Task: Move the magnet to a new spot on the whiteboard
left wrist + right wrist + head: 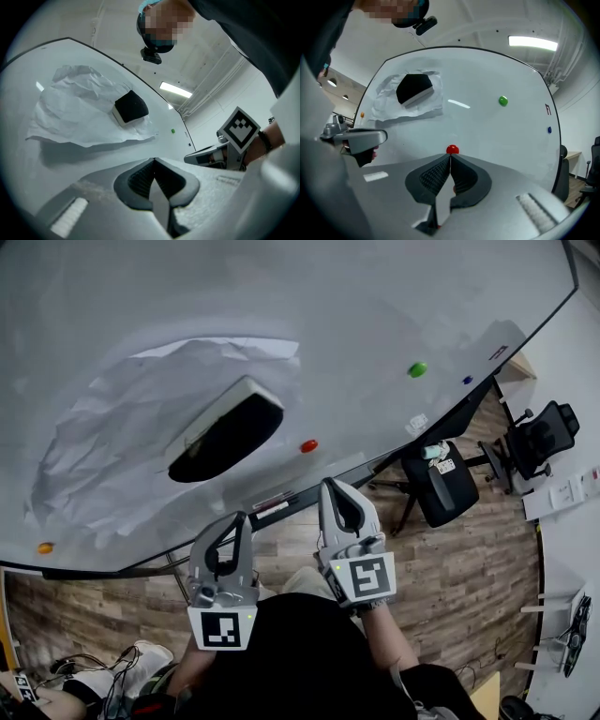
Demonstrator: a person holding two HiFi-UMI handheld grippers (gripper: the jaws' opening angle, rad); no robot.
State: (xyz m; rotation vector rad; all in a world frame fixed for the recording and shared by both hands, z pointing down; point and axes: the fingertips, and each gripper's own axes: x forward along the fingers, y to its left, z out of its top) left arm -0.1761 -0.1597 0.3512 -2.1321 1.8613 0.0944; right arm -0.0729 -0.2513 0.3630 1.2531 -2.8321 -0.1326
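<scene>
1. Holds the right gripper [328, 486] up toward the whiteboard [375, 306], fingers pressed together with nothing between them.
2. Finds the red magnet [308, 445] stuck to the whiteboard near its lower edge, just ahead of those closed tips and apart from them.
3. Holds the left gripper [242, 517] beside the right one, below the whiteboard's lower edge, fingers likewise pressed together and empty.
4. Shows a crumpled sheet of white paper [103, 446] spread over the whiteboard's left half, with a black-faced eraser [230, 432] lying on the sheet's right part.
5. Places a green magnet [417, 369] toward the right edge, a small blue magnet [467, 380] closer still to that edge, and an orange magnet [44, 547] by the lower left corner.
6. Shows, past the lower edge, a black office chair [441, 484] standing on the wood floor [469, 568].
</scene>
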